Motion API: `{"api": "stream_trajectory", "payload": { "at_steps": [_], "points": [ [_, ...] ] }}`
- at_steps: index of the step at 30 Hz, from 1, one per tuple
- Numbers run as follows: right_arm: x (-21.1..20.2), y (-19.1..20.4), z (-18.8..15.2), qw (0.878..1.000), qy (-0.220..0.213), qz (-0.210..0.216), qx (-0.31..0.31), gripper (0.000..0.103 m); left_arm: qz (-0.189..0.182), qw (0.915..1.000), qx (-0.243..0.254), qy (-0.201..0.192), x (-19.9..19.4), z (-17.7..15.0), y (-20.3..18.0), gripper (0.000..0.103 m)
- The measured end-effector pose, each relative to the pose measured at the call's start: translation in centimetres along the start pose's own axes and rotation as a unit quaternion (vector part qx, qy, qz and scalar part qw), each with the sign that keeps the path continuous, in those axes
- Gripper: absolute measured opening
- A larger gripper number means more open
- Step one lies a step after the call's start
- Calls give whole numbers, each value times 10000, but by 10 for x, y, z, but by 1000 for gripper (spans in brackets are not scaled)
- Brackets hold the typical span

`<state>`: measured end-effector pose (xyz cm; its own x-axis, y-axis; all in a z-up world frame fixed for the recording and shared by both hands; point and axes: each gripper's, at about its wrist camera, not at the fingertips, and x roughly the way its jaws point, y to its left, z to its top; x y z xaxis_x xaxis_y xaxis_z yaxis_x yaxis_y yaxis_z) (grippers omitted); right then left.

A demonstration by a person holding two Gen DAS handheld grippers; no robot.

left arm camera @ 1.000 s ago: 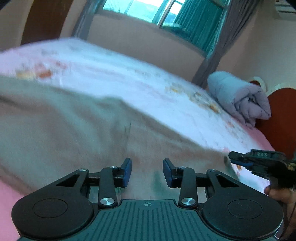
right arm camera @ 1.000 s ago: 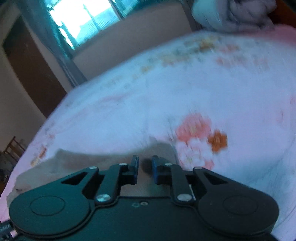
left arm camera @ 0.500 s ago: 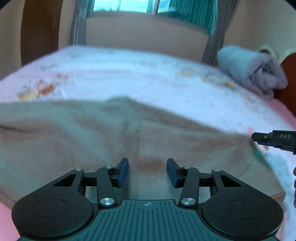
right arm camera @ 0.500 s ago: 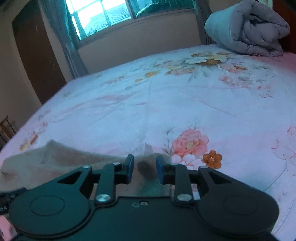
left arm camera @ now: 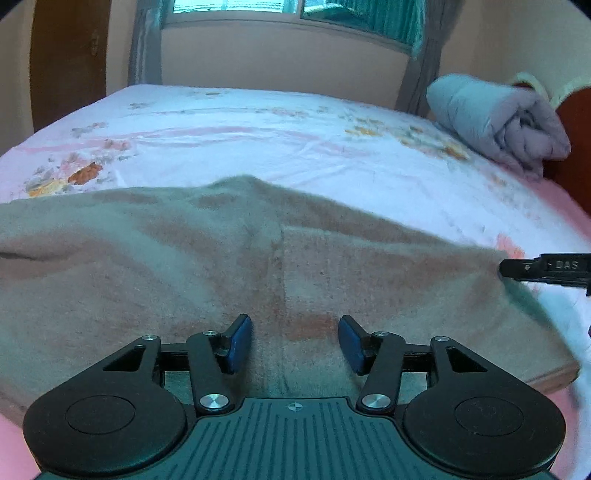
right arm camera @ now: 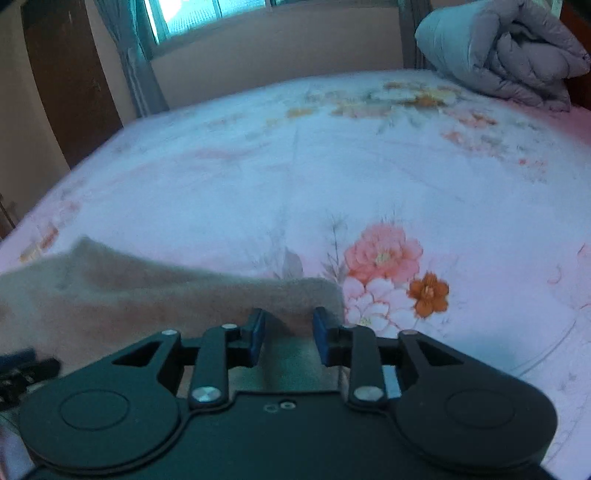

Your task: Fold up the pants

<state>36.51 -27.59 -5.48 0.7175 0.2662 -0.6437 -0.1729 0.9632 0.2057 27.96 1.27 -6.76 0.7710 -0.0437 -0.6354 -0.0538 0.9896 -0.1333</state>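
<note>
Beige-grey pants [left arm camera: 229,266] lie spread across the near part of a bed with a floral sheet [left arm camera: 280,147]. My left gripper [left arm camera: 294,343] is open and hovers just over the middle of the cloth near its seam. In the right wrist view the pants [right arm camera: 140,295] end in a raised corner [right arm camera: 317,291]. My right gripper [right arm camera: 288,334] is open at that corner, with the cloth edge between its blue pads, not pinched. The right gripper's tip [left arm camera: 543,267] shows at the right edge of the left wrist view.
A rolled grey quilt [left arm camera: 498,122] [right arm camera: 506,51] lies at the far right of the bed against a dark red headboard [left arm camera: 576,136]. A window with teal curtains [left arm camera: 369,18] is behind. A brown door [right arm camera: 70,74] stands at the left.
Both grippers have opened wider. The right gripper was nearly shut at the cloth corner a second ago and now stands open. The views have levelled and the pants have settled flat.
</note>
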Motion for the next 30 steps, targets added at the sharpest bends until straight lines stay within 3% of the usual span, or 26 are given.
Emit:
{"api": "stream_trajectory", "payload": {
  "at_steps": [2,4,6,11,13,17,21,27,30],
  "points": [
    [-17,5,0,9997,-210,72,-62,23,-29,9998,-44,-166,-12,0,12,58],
    [-32,9,-5,9994,-287,115,-158,23,-92,9991,-186,-371,-32,-4,31,86],
    [-49,12,-15,9988,-350,250,-230,22,-118,9971,-426,-613,-57,-11,65,92],
    [-78,24,-44,9986,-391,242,-259,29,412,9914,-722,-1014,-104,-28,156,92],
    [-84,33,-52,9987,-400,247,-176,30,502,9873,-1135,-994,-104,-36,199,92],
    [-91,58,-64,9989,-356,307,-35,31,-50,9662,-2419,-894,-82,-45,281,92],
    [-93,88,-69,9990,-332,273,-137,36,-560,9485,-3040,-696,-51,-48,322,92],
    [-94,124,-71,9988,-342,329,-151,39,-752,9546,-2847,-444,-7,-33,338,92],
    [-93,133,-72,9988,-320,354,-64,39,-868,9583,-2679,-491,8,-23,335,103]
  ]
}}
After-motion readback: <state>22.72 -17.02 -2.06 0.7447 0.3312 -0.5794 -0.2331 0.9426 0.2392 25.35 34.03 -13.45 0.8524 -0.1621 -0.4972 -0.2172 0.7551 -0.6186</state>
